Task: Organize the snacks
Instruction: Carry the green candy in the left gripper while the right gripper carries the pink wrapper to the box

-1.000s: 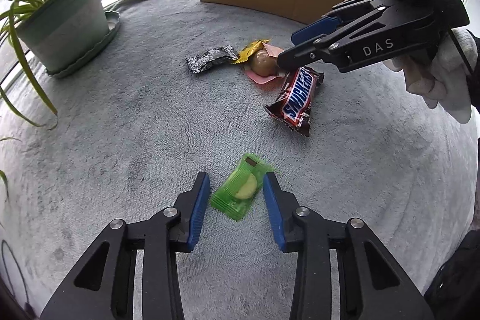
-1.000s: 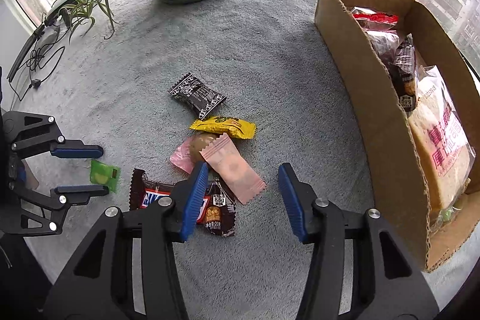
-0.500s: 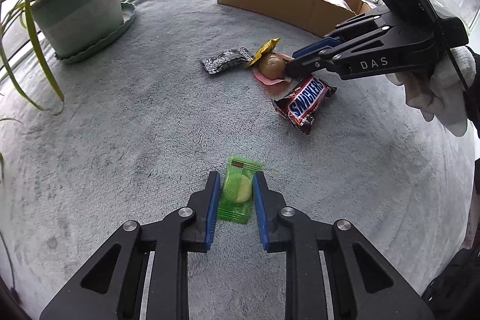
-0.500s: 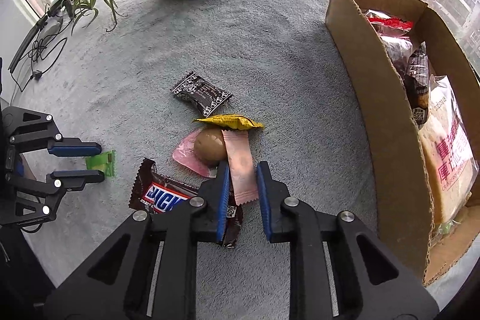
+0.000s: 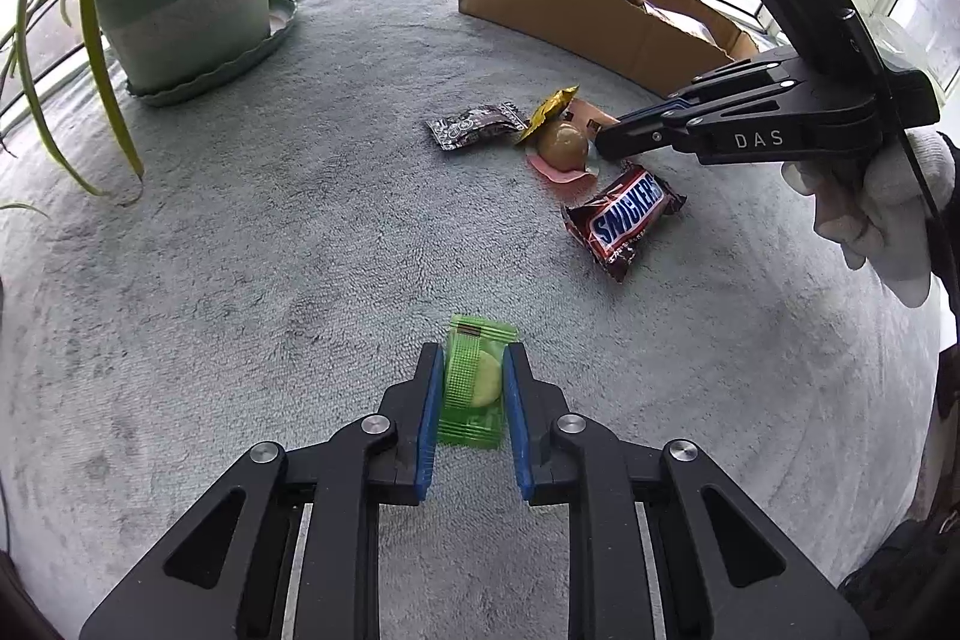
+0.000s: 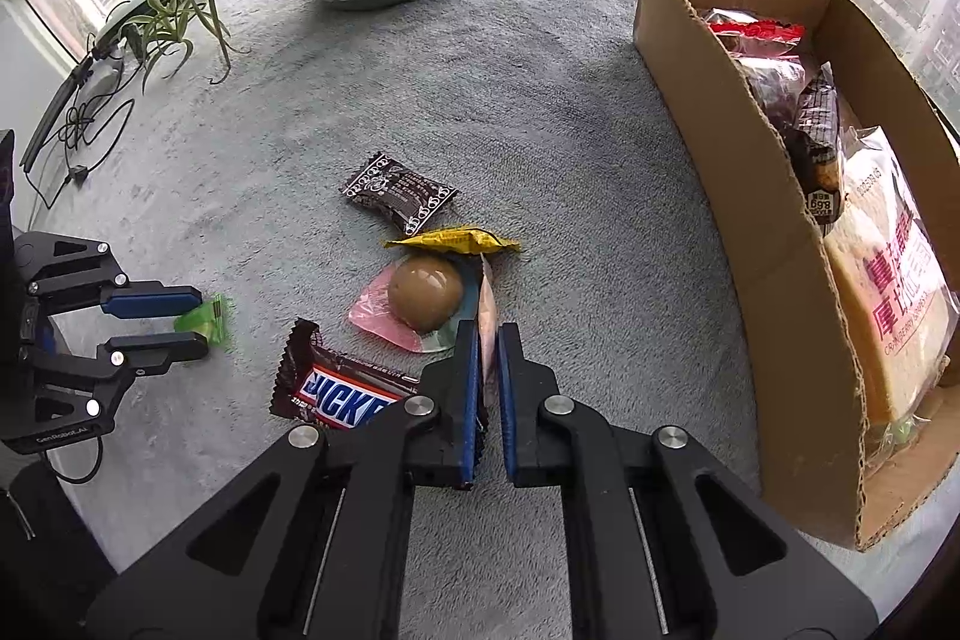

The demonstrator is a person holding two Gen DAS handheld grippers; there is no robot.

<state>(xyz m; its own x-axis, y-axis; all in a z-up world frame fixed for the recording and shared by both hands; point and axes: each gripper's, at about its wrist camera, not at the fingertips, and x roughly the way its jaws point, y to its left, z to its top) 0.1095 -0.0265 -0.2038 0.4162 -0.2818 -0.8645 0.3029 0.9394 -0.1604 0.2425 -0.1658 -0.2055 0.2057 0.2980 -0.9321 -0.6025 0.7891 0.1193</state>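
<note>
Both grippers having closed, we are pinching light, crinkly wrappers: left hand-held gripper (image 5: 471, 388) gripping the green candy (image 5: 472, 383) nearby, right hand-held gripper (image 6: 487, 358) gripping the pink packet (image 6: 487, 322) edgewise, near the cardboard box (image 6: 744, 196).

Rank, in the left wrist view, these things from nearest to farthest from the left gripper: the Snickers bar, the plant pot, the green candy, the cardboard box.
1. Green candy: between the fingers of the left gripper.
2. Snickers bar: ahead, to the right.
3. Plant pot, far left, and cardboard box, far right: too close to call.
</note>
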